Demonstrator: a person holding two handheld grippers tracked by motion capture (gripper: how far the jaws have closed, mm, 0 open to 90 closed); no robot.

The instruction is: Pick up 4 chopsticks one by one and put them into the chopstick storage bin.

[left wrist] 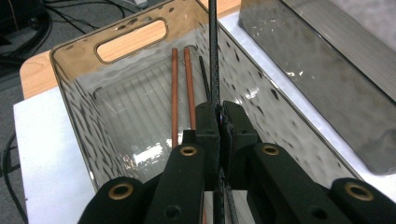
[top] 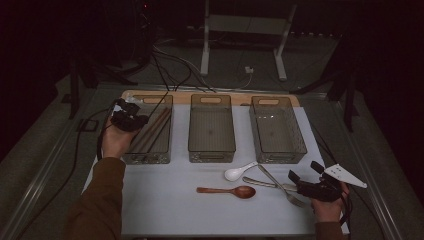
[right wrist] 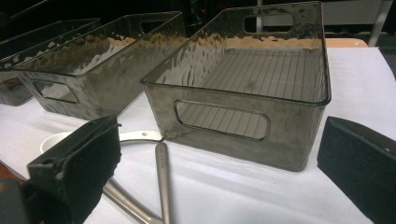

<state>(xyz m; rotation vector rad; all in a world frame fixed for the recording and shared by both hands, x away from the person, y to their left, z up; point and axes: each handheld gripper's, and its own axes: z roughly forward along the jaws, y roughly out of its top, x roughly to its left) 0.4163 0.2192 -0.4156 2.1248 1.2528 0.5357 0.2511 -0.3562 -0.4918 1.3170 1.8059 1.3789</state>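
On the desk (top: 165,200) the left bin (top: 150,131) already holds two brown chopsticks (left wrist: 181,93), and above it the left gripper (left wrist: 218,114), jaws clenched on a black chopstick (left wrist: 214,51) lying along the bin's length, hovers, while the right gripper (top: 306,175) waits with jaws released.

Black chopstick (left wrist: 214,56) (speckled), 2 reddish-brown chopsticks (left wrist: 189,79), smoky-grey bin (left wrist: 74,107)

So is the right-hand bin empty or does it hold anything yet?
Empty: the right bin shows only its bare ribbed floor; the metal cutlery lies on the table in front.
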